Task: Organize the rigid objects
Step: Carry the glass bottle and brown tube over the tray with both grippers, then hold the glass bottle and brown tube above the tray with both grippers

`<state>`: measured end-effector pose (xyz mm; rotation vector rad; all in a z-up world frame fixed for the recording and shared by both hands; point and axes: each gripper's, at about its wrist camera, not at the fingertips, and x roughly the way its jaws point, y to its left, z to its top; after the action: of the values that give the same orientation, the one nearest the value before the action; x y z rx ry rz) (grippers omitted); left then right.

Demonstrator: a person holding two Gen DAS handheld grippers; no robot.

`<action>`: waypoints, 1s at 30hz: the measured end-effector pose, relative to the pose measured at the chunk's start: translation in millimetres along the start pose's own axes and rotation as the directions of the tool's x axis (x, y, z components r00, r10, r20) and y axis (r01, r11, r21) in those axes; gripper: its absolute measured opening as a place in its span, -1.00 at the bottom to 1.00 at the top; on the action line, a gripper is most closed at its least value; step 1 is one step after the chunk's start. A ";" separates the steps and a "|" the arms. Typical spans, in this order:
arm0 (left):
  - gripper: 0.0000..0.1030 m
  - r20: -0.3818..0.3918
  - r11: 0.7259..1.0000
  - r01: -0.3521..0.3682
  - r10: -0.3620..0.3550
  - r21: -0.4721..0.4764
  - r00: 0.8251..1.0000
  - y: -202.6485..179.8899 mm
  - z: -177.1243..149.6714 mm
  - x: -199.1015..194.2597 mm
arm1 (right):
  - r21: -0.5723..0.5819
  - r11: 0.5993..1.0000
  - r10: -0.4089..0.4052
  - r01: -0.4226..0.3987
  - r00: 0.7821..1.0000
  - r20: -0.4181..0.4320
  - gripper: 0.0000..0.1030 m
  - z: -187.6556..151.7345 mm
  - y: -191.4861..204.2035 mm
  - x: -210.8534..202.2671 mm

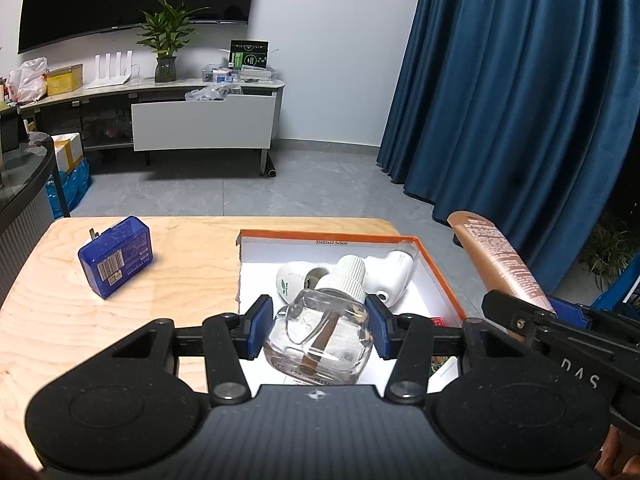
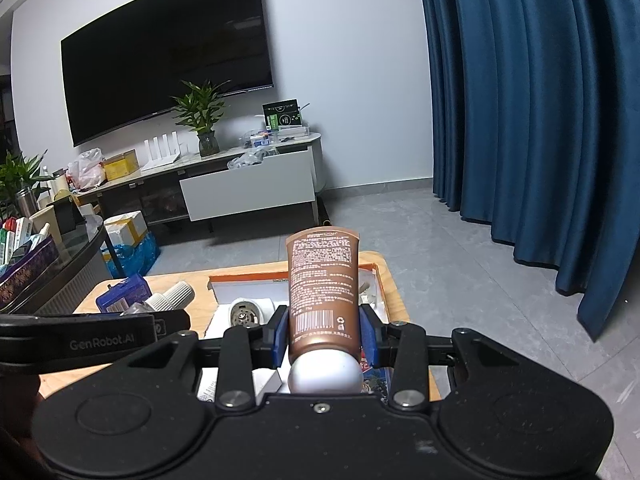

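My left gripper (image 1: pixel 318 326) is shut on a clear glass bottle (image 1: pixel 320 340) with a white ribbed cap, held above the near part of an orange-rimmed white box (image 1: pixel 440 276). A white plug-in device (image 1: pixel 390 276) lies inside the box. My right gripper (image 2: pixel 324 334) is shut on a brown tube (image 2: pixel 324 284) with a white cap, held upright over the same box (image 2: pixel 224 278); the tube also shows in the left wrist view (image 1: pixel 496 256). A blue box (image 1: pixel 116 262) lies on the wooden table (image 1: pixel 180 272) to the left.
The table's far edge drops to a grey tiled floor (image 1: pixel 280 184). A blue curtain (image 1: pixel 520 80) hangs on the right. A TV cabinet (image 1: pixel 200 120) stands at the back. A dark round table (image 2: pixel 60 264) with clutter stands on the left.
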<state>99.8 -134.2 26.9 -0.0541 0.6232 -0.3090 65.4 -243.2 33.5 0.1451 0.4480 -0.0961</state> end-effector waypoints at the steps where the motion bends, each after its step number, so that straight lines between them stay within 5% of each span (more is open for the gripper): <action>1: -0.02 0.000 1.000 -0.001 0.001 -0.002 1.000 -1.0 0.1 0.7 | 0.000 1.000 0.000 0.000 1.000 -0.002 -0.13 0.0 0.3 0.3; 30: -0.02 -0.003 0.999 0.033 -0.033 -0.010 0.999 -3.1 -3.1 -0.8 | 0.002 1.000 -0.011 0.011 1.000 0.016 -0.13 -4.1 2.6 -6.3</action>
<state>96.5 -136.7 25.2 -0.0739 0.6271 -0.3374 58.3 -239.5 32.9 0.1436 0.4332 -0.1084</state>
